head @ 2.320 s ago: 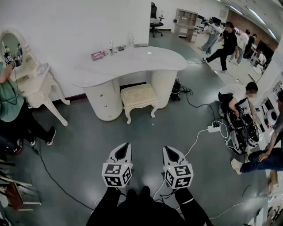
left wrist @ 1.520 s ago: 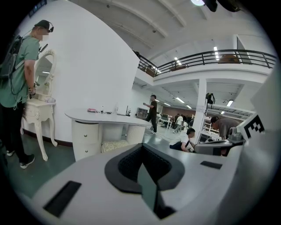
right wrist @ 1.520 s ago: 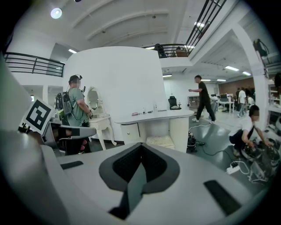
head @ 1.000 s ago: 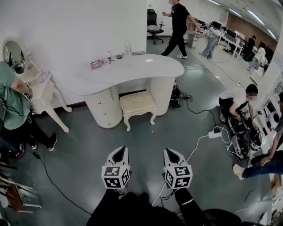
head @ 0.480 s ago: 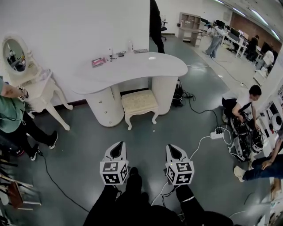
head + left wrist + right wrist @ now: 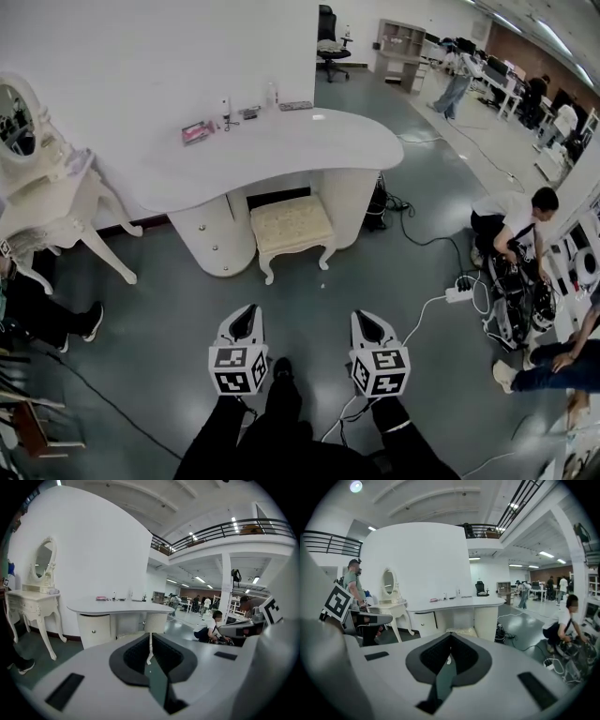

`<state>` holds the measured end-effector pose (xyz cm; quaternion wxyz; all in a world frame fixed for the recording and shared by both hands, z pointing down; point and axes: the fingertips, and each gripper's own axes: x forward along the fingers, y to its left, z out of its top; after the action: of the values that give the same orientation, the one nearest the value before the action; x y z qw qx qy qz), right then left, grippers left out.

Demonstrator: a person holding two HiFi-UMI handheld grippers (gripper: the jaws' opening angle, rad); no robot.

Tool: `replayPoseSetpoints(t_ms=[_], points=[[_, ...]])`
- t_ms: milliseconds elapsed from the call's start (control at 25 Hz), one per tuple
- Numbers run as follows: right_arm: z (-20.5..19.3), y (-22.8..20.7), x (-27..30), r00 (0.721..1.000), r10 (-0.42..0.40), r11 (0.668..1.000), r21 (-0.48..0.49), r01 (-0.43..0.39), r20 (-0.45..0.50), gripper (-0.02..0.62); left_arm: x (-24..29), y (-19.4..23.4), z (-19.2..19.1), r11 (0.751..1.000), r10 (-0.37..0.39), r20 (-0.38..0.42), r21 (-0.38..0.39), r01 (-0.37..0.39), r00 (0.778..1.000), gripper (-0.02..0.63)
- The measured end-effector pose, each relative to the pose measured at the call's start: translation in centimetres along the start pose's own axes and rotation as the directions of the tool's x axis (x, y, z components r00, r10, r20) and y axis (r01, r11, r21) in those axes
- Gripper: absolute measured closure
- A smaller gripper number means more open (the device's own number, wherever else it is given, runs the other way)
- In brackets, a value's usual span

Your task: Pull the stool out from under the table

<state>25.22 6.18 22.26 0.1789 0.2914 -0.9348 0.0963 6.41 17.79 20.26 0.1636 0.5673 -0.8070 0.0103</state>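
The white curved table (image 6: 281,141) stands against the wall on a grey floor (image 6: 169,300); its cream cushioned stool (image 6: 291,223) sits partly tucked beneath it, between the drawer pedestal (image 6: 211,239) and the rounded right support (image 6: 349,206); well short of it I hold my left gripper (image 6: 246,311) and right gripper (image 6: 365,320) side by side, both with jaws pressed together on nothing; a pink item (image 6: 194,131) lies on the tabletop

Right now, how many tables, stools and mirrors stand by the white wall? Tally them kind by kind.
Tables: 2, the curved white table and the ornate dressing table
Stools: 1, the cushioned stool
Mirrors: 1, the oval mirror
Total: 4
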Motion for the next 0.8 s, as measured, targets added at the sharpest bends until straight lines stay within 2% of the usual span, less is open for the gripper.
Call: replayPoseSetpoints(t_ms=[400, 800], points=[[3.1, -2.4, 10.7, 0.998, -0.031, 0.999, 0.007, 0.031, -0.051, 0.591, 10.4, 5.2, 2.1, 1.0, -0.004, -0.056, -0.022, 0.003, 0.998, 0.586], [5.5, -4.8, 17.8, 0.995, -0.079, 0.997, -0.025, 0.078, -0.064, 0.591, 17.5, 9.1, 2.3, 1.0, -0.001, -0.089, -0.026, -0.001, 0.996, 0.523]])
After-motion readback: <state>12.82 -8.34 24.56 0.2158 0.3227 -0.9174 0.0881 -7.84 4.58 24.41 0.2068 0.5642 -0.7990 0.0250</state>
